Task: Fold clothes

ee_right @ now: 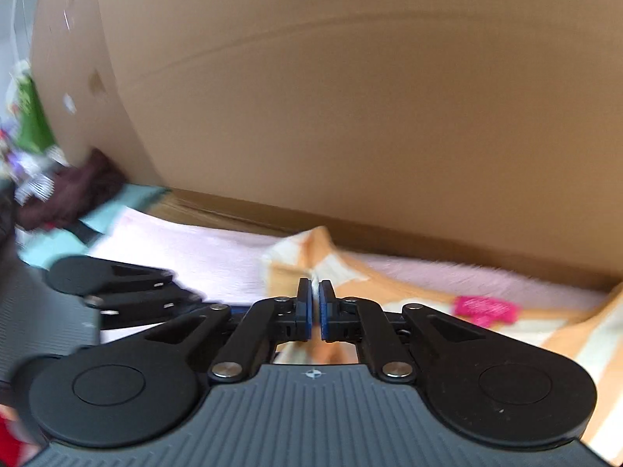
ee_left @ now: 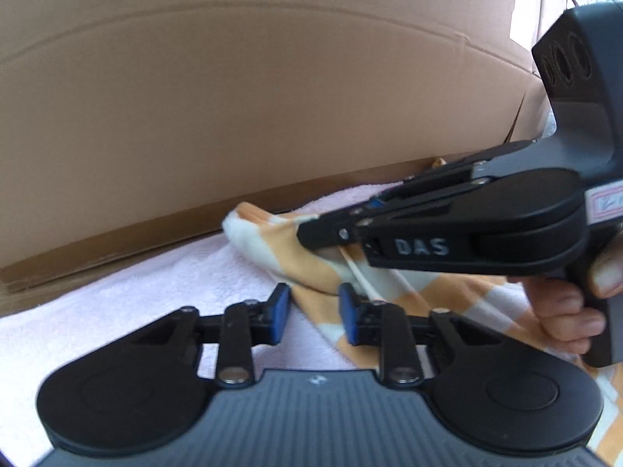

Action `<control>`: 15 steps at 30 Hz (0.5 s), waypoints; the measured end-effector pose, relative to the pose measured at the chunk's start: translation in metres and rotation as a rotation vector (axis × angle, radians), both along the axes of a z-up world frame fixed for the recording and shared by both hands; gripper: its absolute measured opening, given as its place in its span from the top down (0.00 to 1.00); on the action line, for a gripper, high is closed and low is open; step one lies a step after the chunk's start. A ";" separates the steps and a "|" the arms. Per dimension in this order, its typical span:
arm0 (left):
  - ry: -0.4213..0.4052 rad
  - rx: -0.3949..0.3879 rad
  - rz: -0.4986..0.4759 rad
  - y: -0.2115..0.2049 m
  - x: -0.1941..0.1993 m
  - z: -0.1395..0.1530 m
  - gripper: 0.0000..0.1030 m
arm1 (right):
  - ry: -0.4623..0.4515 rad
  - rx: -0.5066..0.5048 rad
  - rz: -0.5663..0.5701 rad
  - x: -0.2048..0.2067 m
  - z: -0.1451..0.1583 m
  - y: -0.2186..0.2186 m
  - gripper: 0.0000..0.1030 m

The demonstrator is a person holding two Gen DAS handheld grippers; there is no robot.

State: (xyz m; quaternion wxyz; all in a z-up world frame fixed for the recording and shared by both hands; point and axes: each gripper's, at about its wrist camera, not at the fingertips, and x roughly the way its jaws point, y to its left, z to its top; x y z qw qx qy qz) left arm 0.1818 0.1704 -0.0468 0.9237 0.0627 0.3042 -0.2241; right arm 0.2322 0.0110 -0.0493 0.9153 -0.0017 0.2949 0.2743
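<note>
Nearest, left gripper: its blue-padded fingers stood spread apart, nothing between them, low over the edge of the garment.
Right gripper: its fingers were pressed nearly together with only a thin slit between the blue pads; from its own camera I could not tell whether cloth sat in that slit. In the left wrist view the same gripper came in from the right, its tips closed on a raised fold of the garment.
Hand: wrapped around the right gripper's handle, at the right edge of the left wrist view.
Garment: orange-and-white checked cloth, lying rumpled on the towel, one bunched end lifted at the right gripper's tips; a pink tag showed on it to the right.
Towel: pale pink, spread flat beneath the garment.
Cardboard box: a large brown wall standing just behind the towel, filling the background.
Far left clutter: dark and teal fabrics, blurred.
</note>
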 end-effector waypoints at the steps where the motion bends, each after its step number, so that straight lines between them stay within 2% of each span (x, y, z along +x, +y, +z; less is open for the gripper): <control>1: -0.002 0.005 0.000 -0.001 0.000 0.000 0.78 | -0.013 -0.005 -0.020 -0.001 0.000 0.000 0.95; 5: -0.006 0.013 0.001 -0.001 -0.001 0.001 0.79 | 0.026 0.051 -0.087 0.002 -0.007 -0.014 0.95; 8: -0.004 0.004 0.019 0.000 -0.002 0.003 0.83 | 0.054 0.087 -0.084 0.007 -0.011 -0.018 0.97; 9: -0.003 -0.002 0.032 0.002 -0.002 0.004 0.82 | 0.055 0.092 -0.086 0.009 -0.010 -0.019 0.97; 11: 0.001 -0.015 0.059 0.005 -0.003 0.005 0.69 | 0.053 0.104 -0.098 0.010 -0.010 -0.021 0.98; 12: 0.002 -0.021 0.073 0.006 -0.003 0.006 0.67 | 0.044 0.105 -0.116 0.009 -0.008 -0.023 0.97; 15: 0.007 -0.040 0.113 0.010 -0.004 0.009 0.67 | 0.015 0.121 -0.170 0.006 -0.002 -0.030 0.97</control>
